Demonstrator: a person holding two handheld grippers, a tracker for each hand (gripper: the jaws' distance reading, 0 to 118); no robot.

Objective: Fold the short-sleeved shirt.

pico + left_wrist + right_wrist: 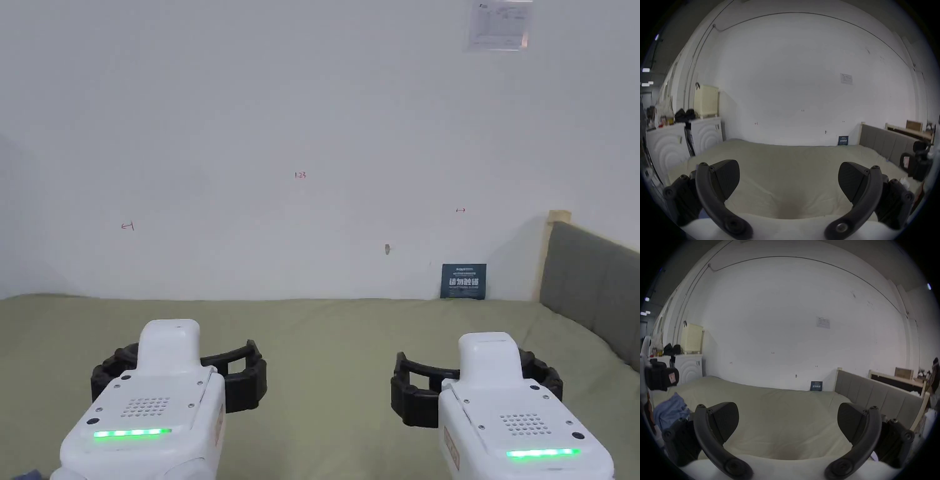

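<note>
A: Where does the short-sleeved shirt (670,410) sit relative to the two tools?

B: The right gripper view shows a crumpled light-blue heap on the bed (778,410), off to the left of the right hand-held gripper (788,420) and lower than the left hand-held gripper (661,378), which hangs above the heap's far side. In the head view both tools hover over bare sheet, the left hand-held gripper (181,375) and the right one (475,387) well apart.

A: And the jaws?

B: Released on both; each pair stands wide apart with nothing between.

A: How would the shirt handle?

B: Judging by the loose bunching, it is light, soft and limp, so it would sag and drag rather than keep any shape. Pinching it at the shoulder seams or the collar line, one tool per side, seems best, though those seams cannot be made out within the heap.
</note>
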